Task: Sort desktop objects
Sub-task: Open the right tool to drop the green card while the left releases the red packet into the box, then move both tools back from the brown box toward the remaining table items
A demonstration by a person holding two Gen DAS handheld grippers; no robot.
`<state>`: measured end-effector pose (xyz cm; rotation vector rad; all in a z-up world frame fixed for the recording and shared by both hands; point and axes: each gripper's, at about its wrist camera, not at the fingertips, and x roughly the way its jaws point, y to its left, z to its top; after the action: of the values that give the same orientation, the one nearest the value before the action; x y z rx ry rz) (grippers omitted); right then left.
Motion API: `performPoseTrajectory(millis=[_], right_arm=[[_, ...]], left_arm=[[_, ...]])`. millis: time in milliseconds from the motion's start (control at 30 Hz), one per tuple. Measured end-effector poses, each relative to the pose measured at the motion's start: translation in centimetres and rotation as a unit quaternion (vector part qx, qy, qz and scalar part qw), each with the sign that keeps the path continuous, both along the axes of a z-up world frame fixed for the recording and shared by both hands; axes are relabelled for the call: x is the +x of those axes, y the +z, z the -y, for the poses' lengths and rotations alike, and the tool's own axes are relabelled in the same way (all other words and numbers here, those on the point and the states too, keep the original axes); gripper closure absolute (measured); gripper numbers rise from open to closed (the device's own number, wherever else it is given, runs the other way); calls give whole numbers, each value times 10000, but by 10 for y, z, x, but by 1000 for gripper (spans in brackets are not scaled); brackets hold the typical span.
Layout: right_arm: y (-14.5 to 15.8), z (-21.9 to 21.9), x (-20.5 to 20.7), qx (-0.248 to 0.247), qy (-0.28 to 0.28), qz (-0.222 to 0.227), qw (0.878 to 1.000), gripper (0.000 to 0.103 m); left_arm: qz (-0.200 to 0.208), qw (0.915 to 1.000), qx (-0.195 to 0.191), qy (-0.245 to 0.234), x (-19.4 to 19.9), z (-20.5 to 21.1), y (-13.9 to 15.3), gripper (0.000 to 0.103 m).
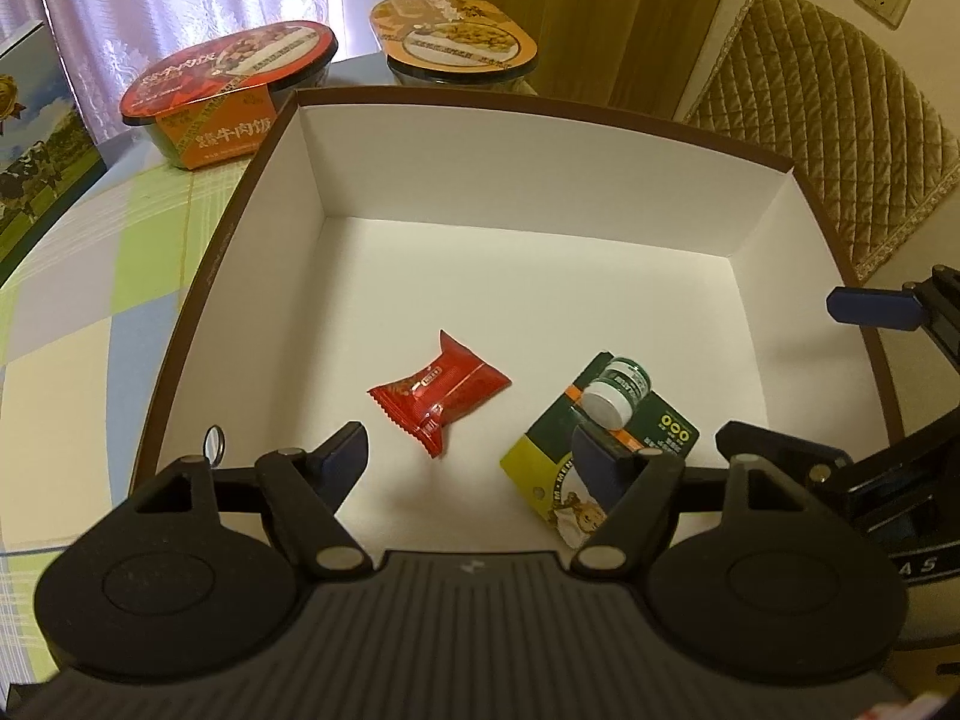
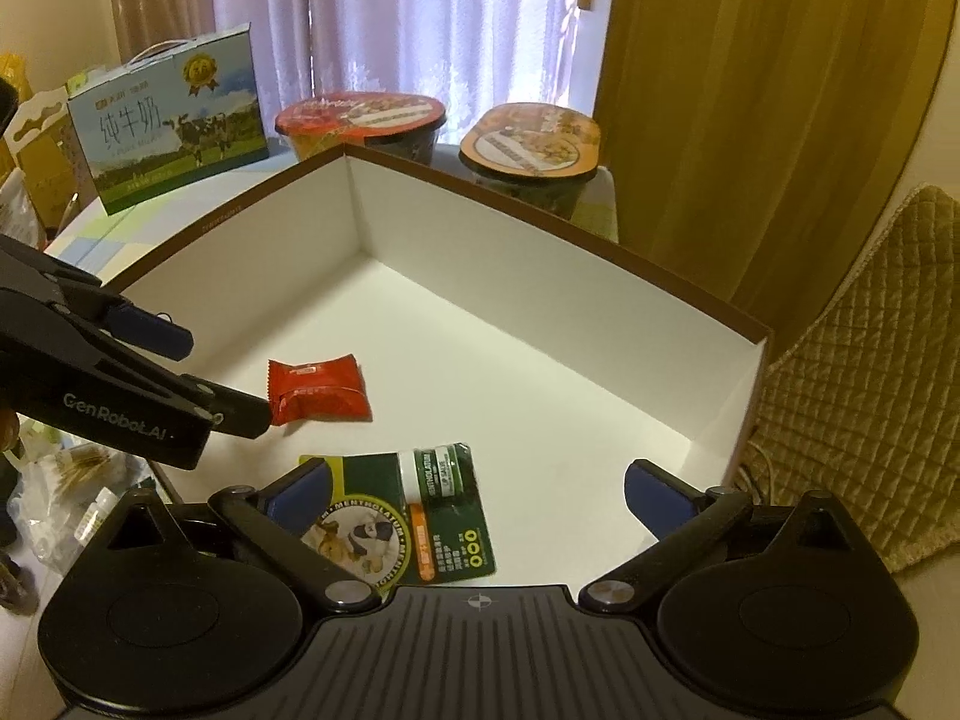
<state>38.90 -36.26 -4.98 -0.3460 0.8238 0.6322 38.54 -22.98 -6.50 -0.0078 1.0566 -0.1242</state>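
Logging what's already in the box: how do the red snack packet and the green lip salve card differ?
The red snack packet is a puffy sealed pouch with crimped ends; the green lip salve card is a flat card carrying a small white-capped jar. The packet lies nearer the box's middle; the card lies nearer the near edge, between the right gripper's open jaws. Both rest loose on the white floor, apart from each other.

milk box (image 1: 36, 144): cut off by left edge in left view
card (image 2: 414, 516): near corner hidden behind right gripper (image 2: 474, 489)
card print: too small to read
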Motion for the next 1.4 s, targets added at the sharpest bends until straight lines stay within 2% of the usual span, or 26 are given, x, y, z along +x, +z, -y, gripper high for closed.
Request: performPoseTrajectory(millis=[233,400,700,900,1033,1400], right_arm=[[9,13,-12,87,-62,168,9998,2],[20,23,-25,321,-151,251,9991,2],[34,36,-60,656,-361,362,9965,2],[39,41,-88,937,-418,288,9943,2],[40,36,-106,912,-374,349,9945,2],[34,5,-133,870,-166,163,9959,2]], left_arm=[[120,9999,-48,88,-16,4,9,32],[253,9995,-3,213,-33,5,20,32],[565,9975,-10,435,-82,-11,46,32],[891,9933,-116,722,-125,-38,67,31],[956,9893,32,1106,-152,-67,73,31],[771,9725,221,2186,-228,-146,74,29]])
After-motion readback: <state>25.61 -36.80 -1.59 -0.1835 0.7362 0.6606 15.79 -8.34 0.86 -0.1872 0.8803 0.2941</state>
